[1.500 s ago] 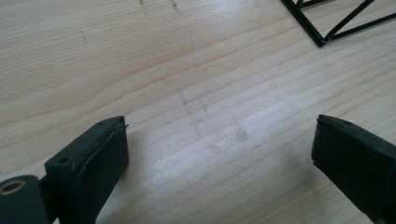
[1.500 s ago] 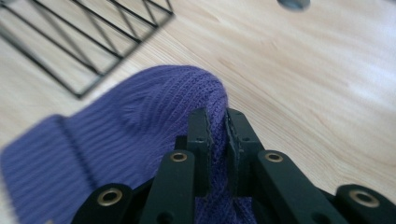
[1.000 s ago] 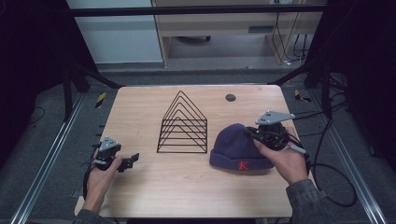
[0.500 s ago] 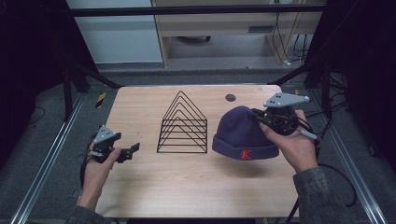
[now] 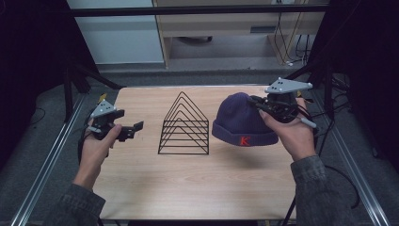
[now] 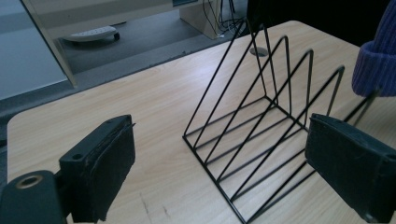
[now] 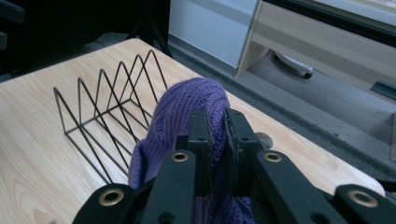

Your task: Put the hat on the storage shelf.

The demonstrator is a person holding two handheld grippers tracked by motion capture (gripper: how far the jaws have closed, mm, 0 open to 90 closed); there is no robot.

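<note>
1. surface [image 5: 197, 188]: pale wood-grain top with rounded corners; the person's forearms come in over its near edge, grey sleeves at the wrists.
2. left hand [image 5: 96, 146]: above the left side of the surface, carrying the left tool [image 5: 134, 129]. its jaws stand wide apart with nothing between them (in the left gripper view the two black pads [image 6: 109, 163] frame bare wood and the rack). the jaws point right, toward the rack.
3. right hand [image 5: 289, 132]: raised at the right side of the surface, carrying the right tool [image 5: 256, 101], with a grey three-cornered plate [image 5: 288, 86] on top. the jaws are closed narrow on the knit of the hat; the right gripper view shows purple fabric pinched between them.
4. hat [image 5: 242, 122]: purple knit beanie with a folded cuff and a red letter k on the front. it hangs from the right tool, lifted off the surface, with its shadow on the wood beneath. it sits just right of the rack, apart from it.
5. rack [image 5: 184, 125]: black wire file rack of triangular dividers, upright at mid-surface, between the two tools, its slots empty.
6. small dark round object [image 7: 264, 139]: on the surface beyond the hat, toward the far edge (too small to identify).
7. floor [image 5: 226, 68]: grey, beyond the far edge, with light cabinets behind.
</note>
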